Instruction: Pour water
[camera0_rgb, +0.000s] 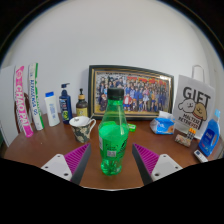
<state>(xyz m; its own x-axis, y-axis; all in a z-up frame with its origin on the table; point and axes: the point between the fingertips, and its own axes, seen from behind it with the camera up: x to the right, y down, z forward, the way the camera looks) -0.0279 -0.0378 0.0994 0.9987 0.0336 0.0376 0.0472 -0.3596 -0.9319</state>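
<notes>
A green plastic bottle (113, 134) with a black cap stands upright on the brown wooden table (50, 146). It stands between my two fingers, with a gap showing at either side of its base. My gripper (112, 165) is open, its magenta pads (72, 158) spread wide to the left and right of the bottle. A white patterned mug (82, 127) stands on the table just left of and behind the bottle.
Along the back wall stand toothpaste boxes (27, 95), small toiletry bottles (63, 104) and a framed group photo (131, 91). At the right are a white gift bag (192, 108), a blue-and-white cup (163, 124) and a blue bottle (208, 137).
</notes>
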